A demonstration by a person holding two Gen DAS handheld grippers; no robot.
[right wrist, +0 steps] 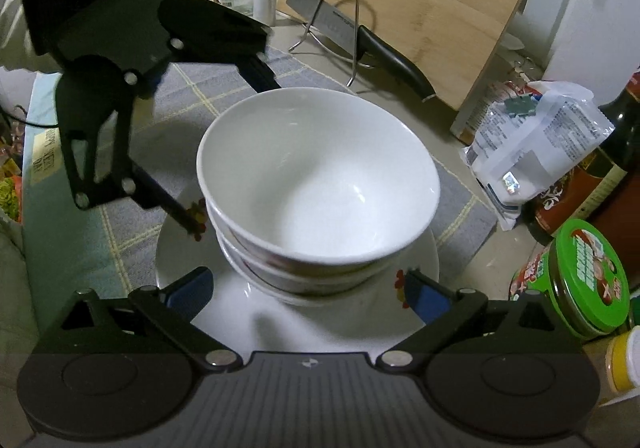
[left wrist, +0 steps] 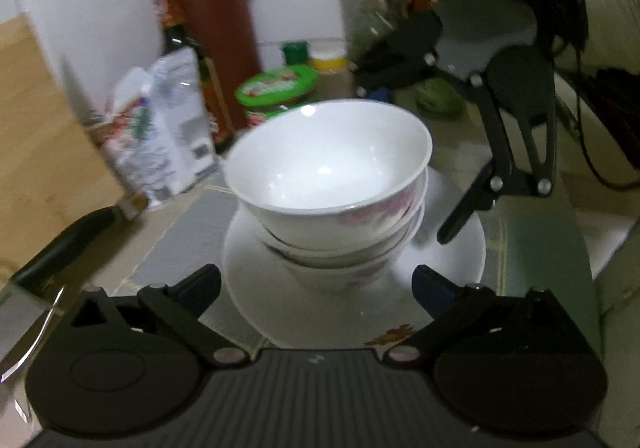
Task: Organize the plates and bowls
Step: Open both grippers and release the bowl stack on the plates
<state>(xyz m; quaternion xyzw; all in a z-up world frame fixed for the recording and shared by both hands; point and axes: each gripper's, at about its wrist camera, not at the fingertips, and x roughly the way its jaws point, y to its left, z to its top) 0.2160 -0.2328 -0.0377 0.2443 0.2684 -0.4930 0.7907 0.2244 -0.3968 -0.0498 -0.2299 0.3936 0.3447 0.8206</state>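
Observation:
Three white bowls with pink flower prints are nested in a stack (left wrist: 328, 168) (right wrist: 320, 176) on a white plate (left wrist: 452, 260) (right wrist: 320, 324) with a flower motif. The plate rests on a grey checked mat (left wrist: 188, 240) (right wrist: 192, 100). My left gripper (left wrist: 316, 284) (right wrist: 230, 150) is open, its fingers straddling the stack's near side without touching it. My right gripper (right wrist: 308, 290) (left wrist: 416, 160) is open too, facing the stack from the opposite side, with one fingertip (left wrist: 452, 228) hanging over the plate rim. Nothing is held.
A black-handled knife (right wrist: 360, 36) (left wrist: 64, 244) lies in a wire stand before a leaning bamboo board (right wrist: 420, 0) (left wrist: 40, 152). Beside the mat are a white packet (right wrist: 532, 144) (left wrist: 168, 128), a dark sauce bottle (right wrist: 592, 184), a green-lidded jar (right wrist: 584, 280) (left wrist: 276, 88) and a knife block (left wrist: 224, 32).

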